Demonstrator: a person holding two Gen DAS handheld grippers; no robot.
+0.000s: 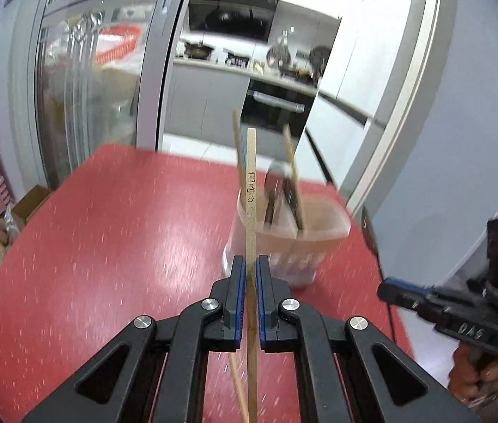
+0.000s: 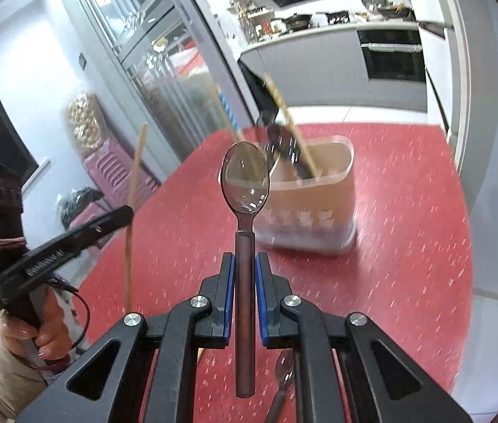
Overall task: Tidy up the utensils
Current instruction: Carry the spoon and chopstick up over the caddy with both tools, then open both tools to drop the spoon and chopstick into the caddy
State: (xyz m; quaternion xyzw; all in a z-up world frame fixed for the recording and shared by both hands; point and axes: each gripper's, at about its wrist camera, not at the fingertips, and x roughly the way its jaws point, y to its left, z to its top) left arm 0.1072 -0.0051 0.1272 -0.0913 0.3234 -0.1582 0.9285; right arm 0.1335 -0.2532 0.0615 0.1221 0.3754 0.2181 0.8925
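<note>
- The left gripper (image 1: 249, 268) pinches a wooden chopstick (image 1: 251, 190) partway along its length — light, stiff, prone to swivelling between the pads.
- The right gripper (image 2: 245, 264) clamps a metal spoon (image 2: 245, 183) by its handle, bowl up; smooth steel may slip, so a grip near the neck looks safest.
- Both hang near the translucent utensil holder (image 2: 333, 190) on the red table (image 2: 407, 211).
- Only the right wrist view shows another spoon (image 2: 282, 366) on the table — the left wrist view shows a spare chopstick (image 1: 238, 384).

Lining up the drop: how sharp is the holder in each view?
Left wrist view: utensil holder motion-smeared, held chopstick crisp. Right wrist view: holder and its contents streaked, spoon sharp, fisheye bends the red table edges.
</note>
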